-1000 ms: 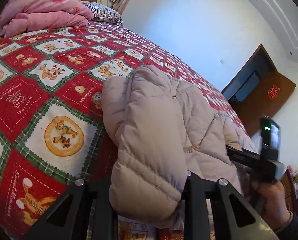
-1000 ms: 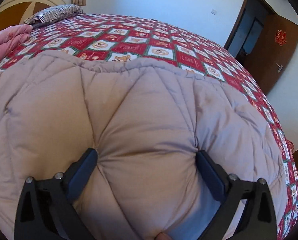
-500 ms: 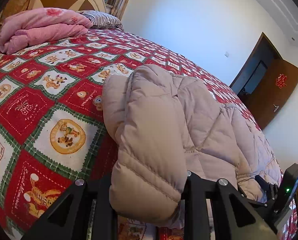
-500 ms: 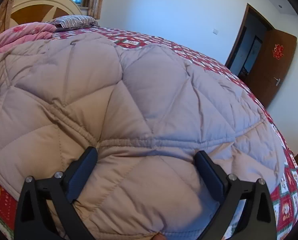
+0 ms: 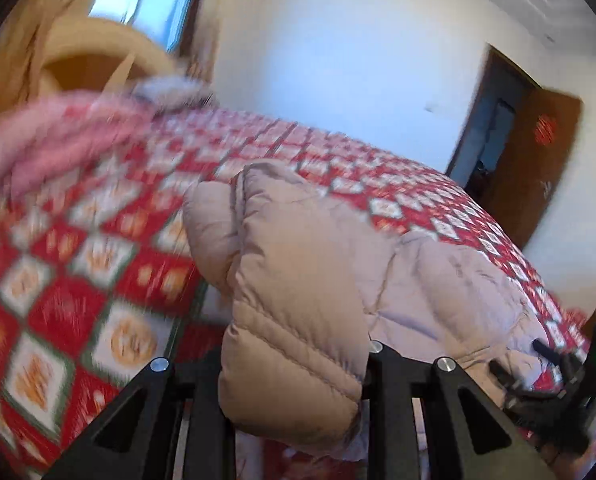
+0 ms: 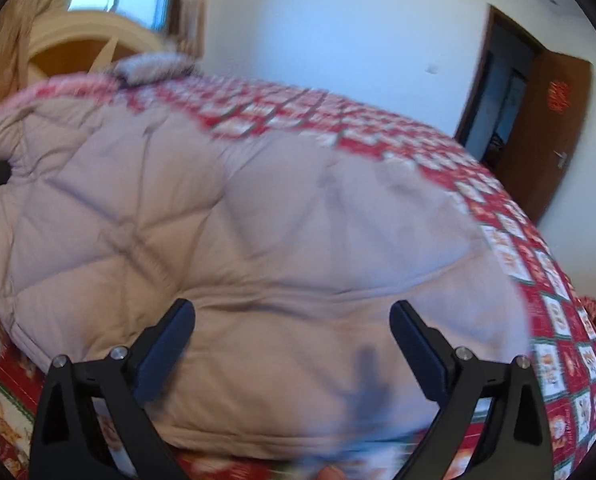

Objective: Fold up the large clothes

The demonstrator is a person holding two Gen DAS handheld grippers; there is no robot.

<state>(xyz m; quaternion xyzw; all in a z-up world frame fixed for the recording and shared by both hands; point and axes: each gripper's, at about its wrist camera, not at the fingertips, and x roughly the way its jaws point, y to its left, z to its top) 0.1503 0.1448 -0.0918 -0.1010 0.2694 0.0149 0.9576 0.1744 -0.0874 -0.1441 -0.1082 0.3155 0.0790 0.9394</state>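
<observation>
A beige quilted puffer coat (image 6: 258, 220) lies on the red patchwork bedspread (image 6: 557, 320). My left gripper (image 5: 294, 364) is shut on a thick fold of the coat (image 5: 298, 300) and holds it up at the coat's left end. My right gripper (image 6: 292, 340) is open, its blue-padded fingers (image 6: 166, 344) spread wide just above the coat's near edge, holding nothing. The right gripper also shows at the lower right of the left wrist view (image 5: 553, 384). Both views are blurred by motion.
A pink folded quilt (image 5: 58, 136) and a striped pillow (image 5: 170, 90) lie by the wooden headboard (image 5: 98, 60) at the far left. An open brown door (image 6: 553, 136) stands at the right. The bedspread (image 5: 78, 260) extends left of the coat.
My right gripper has let go of the coat and drawn back; the coat has dropped flatter onto the bed. My left gripper keeps its hold and both cameras have tilted upward.
</observation>
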